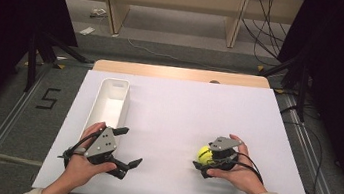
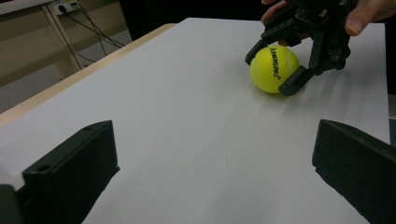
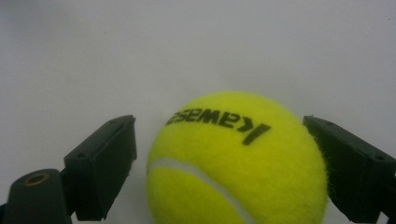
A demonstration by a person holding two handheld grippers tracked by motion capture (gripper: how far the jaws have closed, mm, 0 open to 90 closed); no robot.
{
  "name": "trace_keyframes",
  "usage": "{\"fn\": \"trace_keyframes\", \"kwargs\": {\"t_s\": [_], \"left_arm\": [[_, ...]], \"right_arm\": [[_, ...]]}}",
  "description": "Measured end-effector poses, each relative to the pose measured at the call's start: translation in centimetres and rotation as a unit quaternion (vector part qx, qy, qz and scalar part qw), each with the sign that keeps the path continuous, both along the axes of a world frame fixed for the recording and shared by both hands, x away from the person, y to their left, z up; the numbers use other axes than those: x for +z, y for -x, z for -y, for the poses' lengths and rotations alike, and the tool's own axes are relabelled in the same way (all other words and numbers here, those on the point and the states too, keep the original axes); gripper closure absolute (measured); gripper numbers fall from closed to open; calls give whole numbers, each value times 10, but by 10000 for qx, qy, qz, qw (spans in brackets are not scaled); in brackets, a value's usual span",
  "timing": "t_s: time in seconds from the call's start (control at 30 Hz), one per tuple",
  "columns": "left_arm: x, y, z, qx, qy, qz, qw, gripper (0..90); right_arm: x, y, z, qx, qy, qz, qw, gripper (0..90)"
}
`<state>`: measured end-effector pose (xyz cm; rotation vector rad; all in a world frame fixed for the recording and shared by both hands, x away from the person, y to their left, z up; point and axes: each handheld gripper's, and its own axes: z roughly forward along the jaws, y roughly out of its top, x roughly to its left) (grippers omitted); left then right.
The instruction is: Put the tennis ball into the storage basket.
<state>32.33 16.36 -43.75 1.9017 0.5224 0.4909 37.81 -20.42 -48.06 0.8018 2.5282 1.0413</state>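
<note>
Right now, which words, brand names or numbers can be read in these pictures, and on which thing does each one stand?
"kawasaki": black print on the yellow tennis ball, upside down in the right gripper view; its last letters are hidden there.
"5": dark figure on the grey floor, left of the table.
The print on the ball in the left gripper view is too small to read.

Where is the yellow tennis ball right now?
The tennis ball lies on the white table, at the right in the high view, between the right gripper's jaws.

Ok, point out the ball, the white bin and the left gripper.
ball point(image 2: 273, 69), left gripper view, its printed front.
white bin point(image 1: 122, 101), high view, its right wall.
left gripper point(image 1: 130, 147), high view, between its fingertips.
</note>
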Motion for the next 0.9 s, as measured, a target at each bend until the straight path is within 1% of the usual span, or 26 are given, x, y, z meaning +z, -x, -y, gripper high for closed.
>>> {"fn": "trace_keyframes", "kwargs": {"t_s": [0.07, 0.47, 0.5, 0.63, 0.73, 0.9], "left_arm": [[0, 0, 0, 5, 4, -3, 10000, 0], [0, 0, 0, 1, 9, 1, 10000, 0], [0, 0, 0, 1, 9, 1, 10000, 0], [0, 0, 0, -4, 11, 3, 10000, 0], [0, 0, 0, -1, 12, 7, 10000, 0], [0, 0, 0, -7, 12, 3, 10000, 0]], "right_arm": [[0, 0, 0, -9, 16, -8, 10000, 151], [-2, -3, 0, -28, 106, -63, 9999, 168], [-3, -3, 0, -47, 114, -47, 9999, 174], [-4, -4, 0, -87, 176, -102, 9998, 211], [-4, -4, 0, -108, 182, -88, 9997, 242], [-3, -4, 0, -110, 195, -96, 9997, 253]]}}
